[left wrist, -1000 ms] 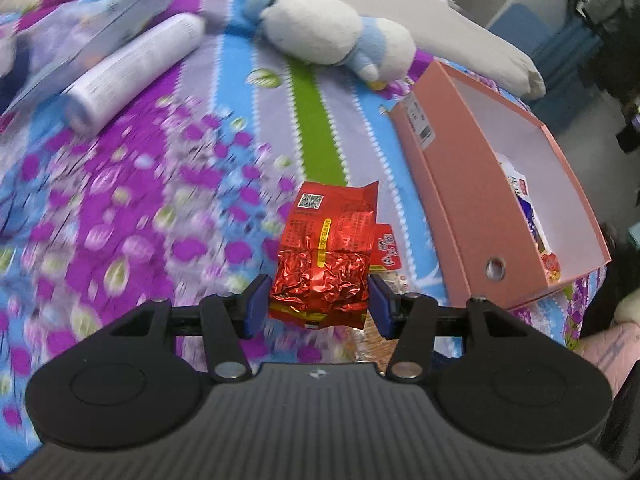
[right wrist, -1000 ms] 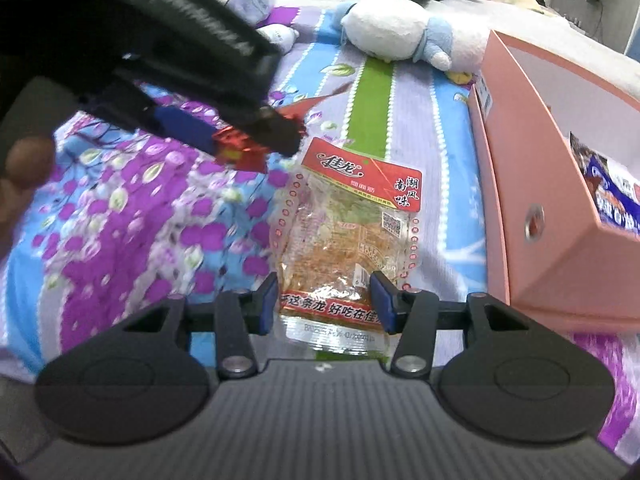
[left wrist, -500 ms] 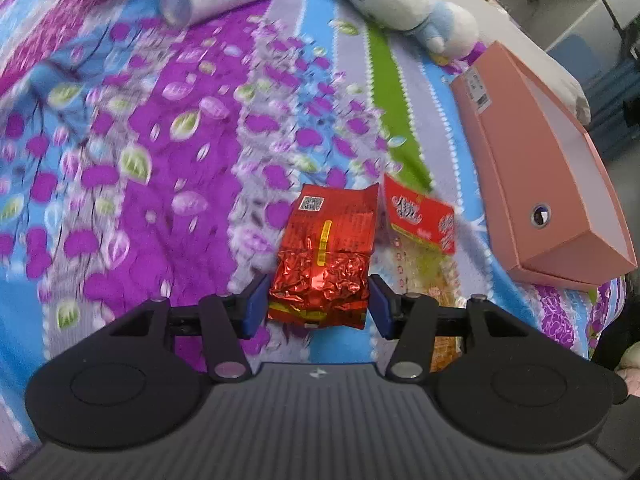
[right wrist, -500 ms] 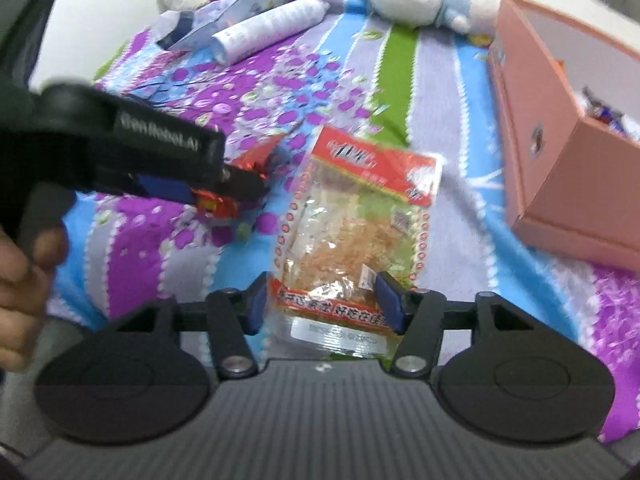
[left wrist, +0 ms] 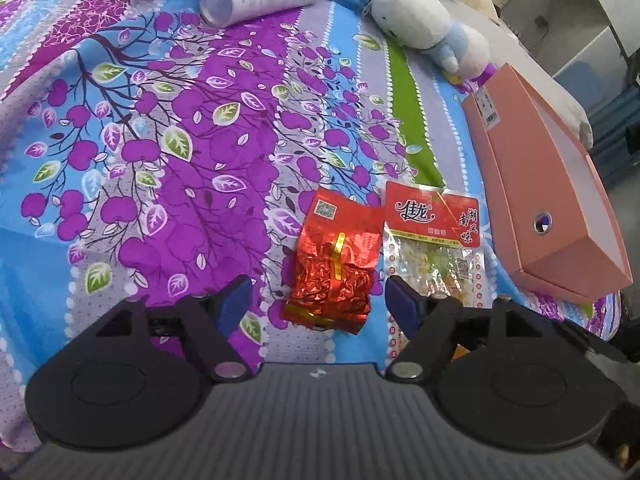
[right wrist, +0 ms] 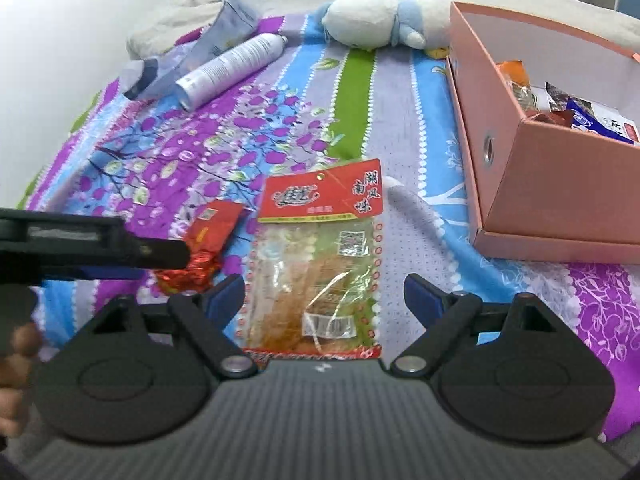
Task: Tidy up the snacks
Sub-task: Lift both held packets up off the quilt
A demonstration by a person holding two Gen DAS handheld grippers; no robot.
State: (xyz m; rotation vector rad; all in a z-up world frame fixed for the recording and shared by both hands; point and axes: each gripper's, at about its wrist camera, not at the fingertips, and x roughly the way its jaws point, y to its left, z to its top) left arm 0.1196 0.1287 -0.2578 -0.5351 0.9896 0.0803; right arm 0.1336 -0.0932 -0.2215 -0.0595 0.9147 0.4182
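Both your grippers gape wide, gripping nothing: left gripper (left wrist: 318, 300) straddles the red foil packet (left wrist: 334, 268), right gripper (right wrist: 324, 294) straddles the clear snack bag (right wrist: 320, 264), lined up beside the pink box (right wrist: 560, 184) at frame right.

The left gripper (right wrist: 168, 254) hides the red foil packet's (right wrist: 202, 248) near left corner, the clear snack bag's (left wrist: 438, 256) near end lies behind the gripper's right finger, and the pink box's (right wrist: 560, 184) contents are cut off at right.
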